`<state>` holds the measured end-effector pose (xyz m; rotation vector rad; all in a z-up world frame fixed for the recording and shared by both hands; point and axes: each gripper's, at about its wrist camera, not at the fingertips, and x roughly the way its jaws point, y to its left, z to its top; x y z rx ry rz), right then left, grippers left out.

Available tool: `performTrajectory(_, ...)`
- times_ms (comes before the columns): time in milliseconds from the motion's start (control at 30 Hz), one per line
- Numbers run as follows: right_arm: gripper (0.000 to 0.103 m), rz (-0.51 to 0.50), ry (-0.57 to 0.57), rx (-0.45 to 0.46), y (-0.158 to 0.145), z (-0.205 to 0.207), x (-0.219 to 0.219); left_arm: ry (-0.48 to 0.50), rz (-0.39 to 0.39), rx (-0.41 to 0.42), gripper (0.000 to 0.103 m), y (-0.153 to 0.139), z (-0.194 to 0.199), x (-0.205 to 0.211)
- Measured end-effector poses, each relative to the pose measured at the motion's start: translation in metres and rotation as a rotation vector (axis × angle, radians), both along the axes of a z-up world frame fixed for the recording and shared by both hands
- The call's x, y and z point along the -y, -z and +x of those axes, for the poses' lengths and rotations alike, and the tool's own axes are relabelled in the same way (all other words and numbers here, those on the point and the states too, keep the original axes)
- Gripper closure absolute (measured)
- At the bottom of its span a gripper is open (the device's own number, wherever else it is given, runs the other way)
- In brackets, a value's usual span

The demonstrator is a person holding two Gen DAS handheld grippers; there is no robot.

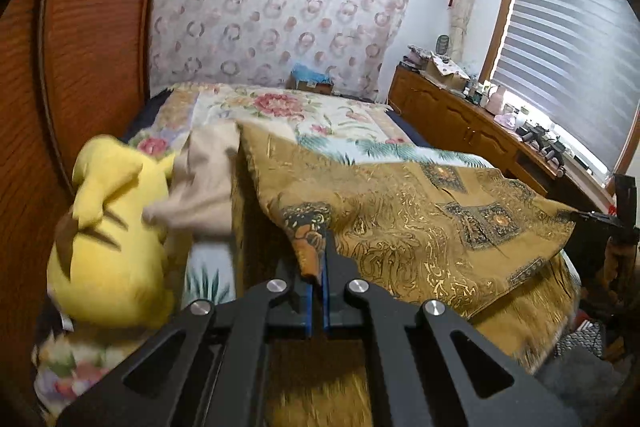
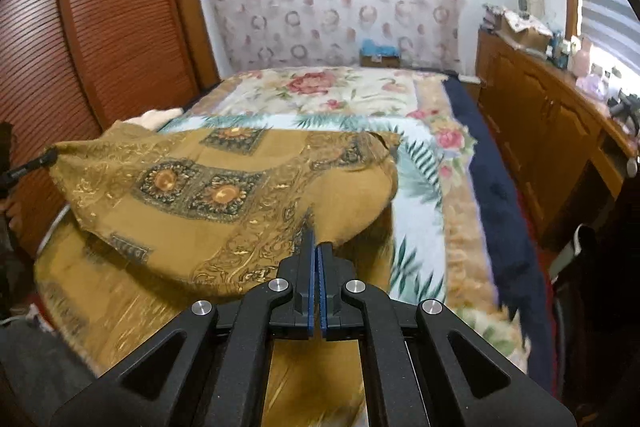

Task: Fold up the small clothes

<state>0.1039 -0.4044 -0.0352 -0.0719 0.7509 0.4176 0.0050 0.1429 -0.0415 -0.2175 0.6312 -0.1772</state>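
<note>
Two grippers, left gripper (image 1: 319, 267) and right gripper (image 2: 316, 243), each pinch one edge of a limp, lightweight mustard-gold patterned cloth garment (image 1: 420, 211), likely best held at its corners.

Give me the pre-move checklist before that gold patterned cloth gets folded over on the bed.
1. Left claw shut on the gold cloth: ok.
2. Right claw shut on the cloth's other corner: ok.
3. Held edge lifted off the floral bedspread: ok.
4. Bedspread beyond the cloth free for landing: ok.
5. Yellow plush toy and beige garment close on the left: not ok.
6. Cloth's lower layer flat: cannot tell.
</note>
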Motion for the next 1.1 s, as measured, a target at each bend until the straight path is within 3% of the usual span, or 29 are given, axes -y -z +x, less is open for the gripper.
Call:
performTrajectory(200,0.103,-0.033,-0.032,-0.051,0.005,-0.04,-0.001,-0.02,-0.029,-0.059,0.103,0.014,-0.037,-0.003)
performTrajectory(500,0.103,-0.138,-0.102,-0.096,0.002,-0.078,-0.012,0.002,0.031,-0.124,0.103,0.013,-0.065,0.007)
performTrajectory(600,0.103,-0.134,-0.098,-0.113,0.007,-0.079,-0.009,-0.001,0.053,-0.164,0.1,0.021,-0.061,0.007)
performTrajectory(800,0.102,-0.144,-0.082,-0.139,0.017,-0.074,-0.009,-0.004,0.109,-0.178,0.085,0.024,-0.062,0.009)
performTrajectory(833,0.101,-0.15,-0.082,-0.135,0.015,-0.073,-0.009,-0.01,0.116,-0.17,0.08,0.022,-0.062,0.007)
performTrajectory(967,0.091,-0.163,-0.067,-0.095,0.002,-0.072,-0.008,-0.051,0.131,-0.155,0.075,0.019,-0.056,0.001)
performTrajectory(1100,0.071,-0.176,-0.065,-0.075,-0.006,-0.067,-0.01,-0.056,0.133,-0.132,0.073,0.013,-0.047,-0.002)
